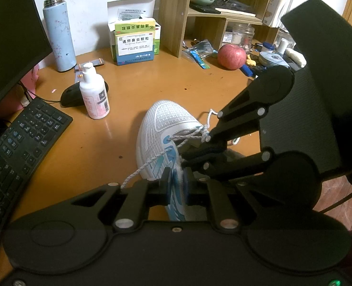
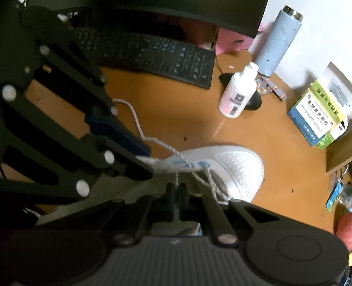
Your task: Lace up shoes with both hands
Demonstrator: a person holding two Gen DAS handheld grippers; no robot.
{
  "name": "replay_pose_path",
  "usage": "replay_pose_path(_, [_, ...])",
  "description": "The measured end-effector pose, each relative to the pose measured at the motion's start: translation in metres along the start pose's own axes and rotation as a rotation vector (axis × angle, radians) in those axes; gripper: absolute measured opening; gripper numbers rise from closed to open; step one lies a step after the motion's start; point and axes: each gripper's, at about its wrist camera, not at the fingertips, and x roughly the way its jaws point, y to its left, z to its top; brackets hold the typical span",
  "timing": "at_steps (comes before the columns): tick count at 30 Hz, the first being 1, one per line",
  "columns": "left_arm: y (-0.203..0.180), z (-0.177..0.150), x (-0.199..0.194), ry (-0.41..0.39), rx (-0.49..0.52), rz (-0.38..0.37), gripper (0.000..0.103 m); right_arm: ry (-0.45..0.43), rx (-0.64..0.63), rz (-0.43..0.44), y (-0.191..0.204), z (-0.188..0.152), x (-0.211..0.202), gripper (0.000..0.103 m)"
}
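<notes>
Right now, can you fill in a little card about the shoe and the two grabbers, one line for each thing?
shoe: white and blue sneaker on its sole on the orange desk, toe toward the shelf
lace: white speckled shoelace, threaded through the front eyelets, loose end trailing left
left gripper: shut on the sneaker's collar edge
right gripper: shut on a strand of the shoelace
nearby: white lotion bottle, black keyboard, red apple

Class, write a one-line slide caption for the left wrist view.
Left gripper clamps the white-and-blue sneaker's side while the right gripper pinches its lace on an orange desk.
</notes>
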Motion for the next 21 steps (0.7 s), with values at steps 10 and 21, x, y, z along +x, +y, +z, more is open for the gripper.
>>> replay_pose_path(10, [0.003, 0.005, -0.012, -0.044, -0.025, -0.02, 0.009, -0.016, 0.005, 0.0, 0.0, 0.004, 0.0, 0.004])
replay_pose_path(21, [0.028, 0.008, 0.007, -0.063, -0.203, -0.017, 0.009, -0.023, 0.009, -0.008, 0.0, 0.004, 0.002, 0.004])
